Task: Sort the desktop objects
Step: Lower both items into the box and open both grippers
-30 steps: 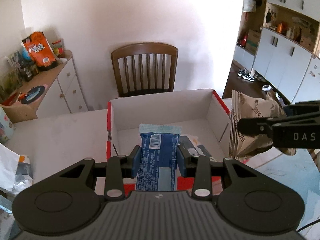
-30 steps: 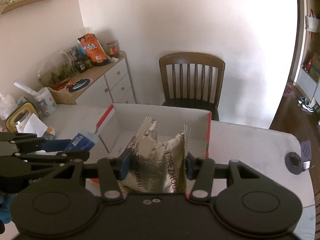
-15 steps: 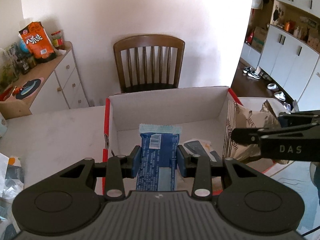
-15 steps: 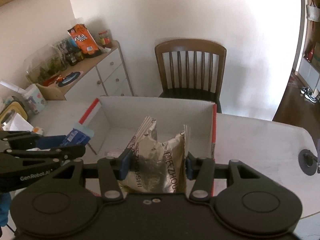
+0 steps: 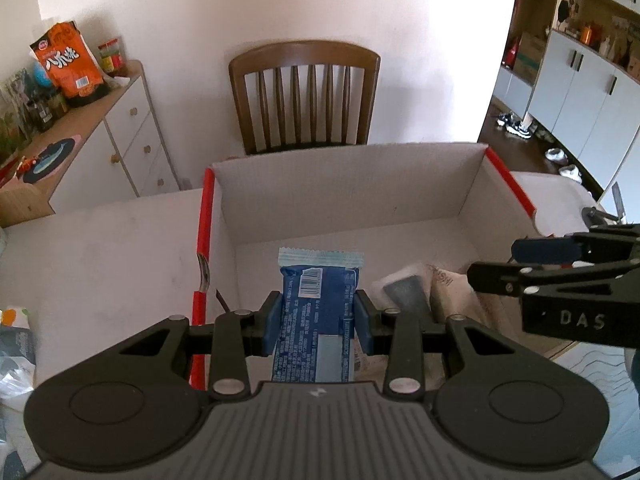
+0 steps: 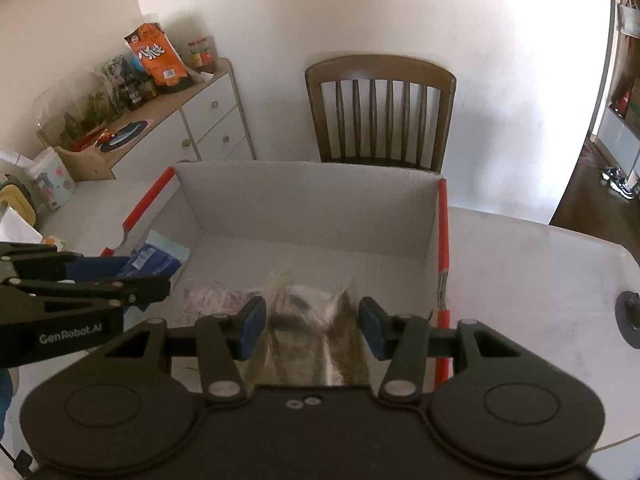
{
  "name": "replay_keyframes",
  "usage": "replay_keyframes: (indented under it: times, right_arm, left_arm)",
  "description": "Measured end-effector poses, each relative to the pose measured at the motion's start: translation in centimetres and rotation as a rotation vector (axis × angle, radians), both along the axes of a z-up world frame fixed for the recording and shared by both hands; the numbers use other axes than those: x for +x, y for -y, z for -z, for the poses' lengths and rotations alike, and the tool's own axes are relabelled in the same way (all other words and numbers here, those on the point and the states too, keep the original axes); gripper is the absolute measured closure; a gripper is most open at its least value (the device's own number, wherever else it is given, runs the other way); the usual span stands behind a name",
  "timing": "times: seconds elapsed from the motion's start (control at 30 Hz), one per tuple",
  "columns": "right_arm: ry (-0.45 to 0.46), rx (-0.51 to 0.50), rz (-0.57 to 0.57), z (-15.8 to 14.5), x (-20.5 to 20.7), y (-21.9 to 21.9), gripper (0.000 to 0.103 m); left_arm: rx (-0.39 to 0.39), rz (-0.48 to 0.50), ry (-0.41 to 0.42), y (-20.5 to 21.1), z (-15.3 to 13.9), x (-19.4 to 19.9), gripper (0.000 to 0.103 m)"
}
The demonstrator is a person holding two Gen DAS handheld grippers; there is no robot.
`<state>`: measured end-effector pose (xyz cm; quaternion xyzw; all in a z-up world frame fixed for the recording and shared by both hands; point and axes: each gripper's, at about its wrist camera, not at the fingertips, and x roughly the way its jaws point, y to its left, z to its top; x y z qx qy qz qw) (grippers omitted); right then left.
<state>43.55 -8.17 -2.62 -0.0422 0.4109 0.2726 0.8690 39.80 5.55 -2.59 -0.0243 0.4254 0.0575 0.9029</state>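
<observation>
Left gripper (image 5: 317,316): jaws pinching the blue packet (image 5: 318,312), long axis running forward between them, over the box (image 5: 344,184).
Right gripper (image 6: 312,328): jaws spread; silver bag (image 6: 312,336) blurred between them, apparently released.
Next: left is nearer to releasing.

The black body of the right gripper (image 5: 496,262), seen from the left wrist camera, carries the pale letters "DAS" on its side. The black arm of the left gripper (image 6: 160,286), seen from the right wrist camera, reads "GenRobot.AI" in white. The orange snack bag (image 5: 66,62) on the white wooden sideboard (image 5: 132,128) bears large white Chinese characters, too distorted to read. The blue plastic snack wrapper (image 5: 316,316) shows a barcode and fine print, illegible.
</observation>
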Motion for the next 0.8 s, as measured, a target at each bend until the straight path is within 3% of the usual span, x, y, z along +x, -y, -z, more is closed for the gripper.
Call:
replay_keyframes:
  times: [0.47, 0.57, 0.7, 0.8]
  right_arm:
    - [-0.041, -0.004, -0.014, 1.5, 0.4, 0.3, 0.048]
    - [-0.041, -0.001, -0.019, 1.6, 0.3, 0.4, 0.044]
    - [-0.050, 0.016, -0.032, 1.6, 0.1, 0.4, 0.041]
    - [-0.037, 0.017, -0.037, 1.2, -0.2, 0.6, 0.039]
  left_arm:
    - [-0.039, 0.016, -0.107, -0.7, 3.1, 1.4, 0.064]
    - [-0.057, 0.034, -0.110, -0.4, 3.1, 1.3, 0.052]
    - [-0.046, 0.064, -0.097, 0.7, 3.0, 0.7, 0.026]
    - [-0.045, 0.064, -0.089, 0.9, 2.8, 0.1, 0.023]
